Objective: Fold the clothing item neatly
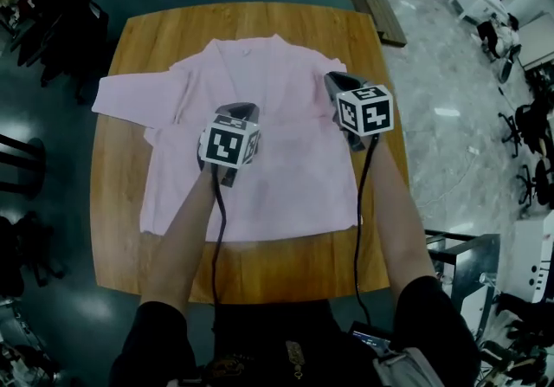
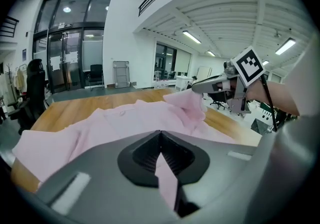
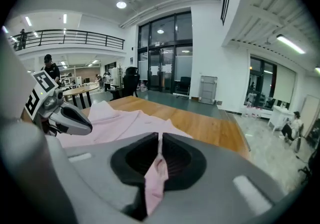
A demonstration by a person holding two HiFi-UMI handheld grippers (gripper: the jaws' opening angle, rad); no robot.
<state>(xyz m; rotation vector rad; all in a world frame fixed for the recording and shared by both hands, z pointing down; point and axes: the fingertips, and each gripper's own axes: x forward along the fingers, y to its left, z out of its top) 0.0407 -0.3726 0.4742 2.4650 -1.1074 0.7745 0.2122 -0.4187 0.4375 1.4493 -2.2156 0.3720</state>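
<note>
Now left gripper (image 1: 235,108) pinches shirt (image 1: 290,182); right gripper (image 1: 336,80) too.

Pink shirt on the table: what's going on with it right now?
A person is working on a pink shirt spread on a wooden table, with a gripper in each hand. The left gripper is shut on a pinch of the shirt's fabric, and the right gripper is shut on another pinch, holding that part of the shirt up off the table. One sleeve lies stretched out at the head view's left. The shirt is mostly flat, so the fold is not yet made.
</note>
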